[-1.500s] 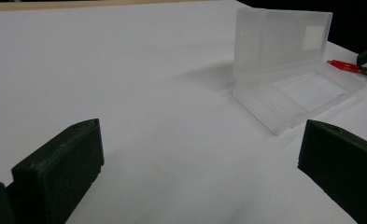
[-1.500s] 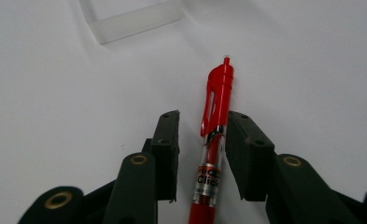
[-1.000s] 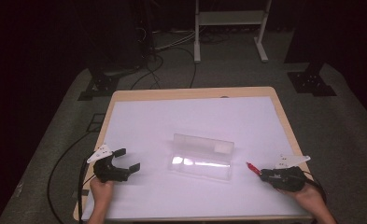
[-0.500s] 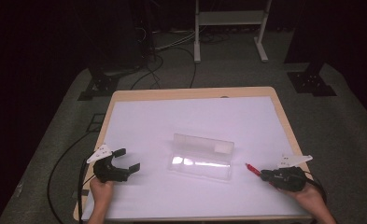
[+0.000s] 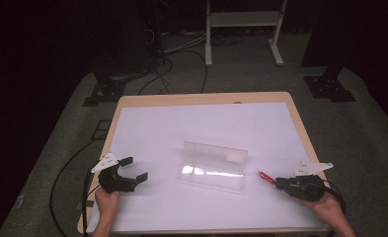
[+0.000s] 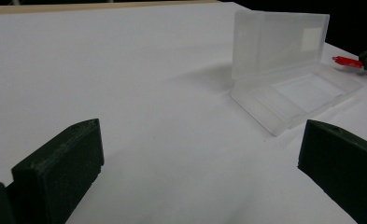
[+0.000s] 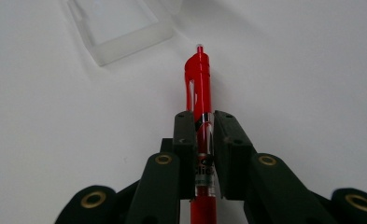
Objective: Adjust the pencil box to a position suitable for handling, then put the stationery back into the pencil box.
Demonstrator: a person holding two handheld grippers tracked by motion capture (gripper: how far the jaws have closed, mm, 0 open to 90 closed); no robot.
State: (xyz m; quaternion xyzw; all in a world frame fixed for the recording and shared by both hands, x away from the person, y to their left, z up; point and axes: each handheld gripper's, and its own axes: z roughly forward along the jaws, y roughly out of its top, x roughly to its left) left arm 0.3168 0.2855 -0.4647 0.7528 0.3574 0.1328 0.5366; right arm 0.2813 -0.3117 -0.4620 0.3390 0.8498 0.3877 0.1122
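Note:
A clear plastic case lies open in the middle of the white table, its lid standing upright; it also appears in the left gripper view as the case and at the top of the right gripper view as the case. My right gripper is shut on a red pen, whose tip points toward the case's right end, a short way off. My left gripper stands open at the table's left front, jaws wide apart and nothing between them.
The white sheet covers a wooden table whose edge shows at the back. Beyond it, cables and a stand's legs lie on the grey floor. The person's hands come in from the bottom.

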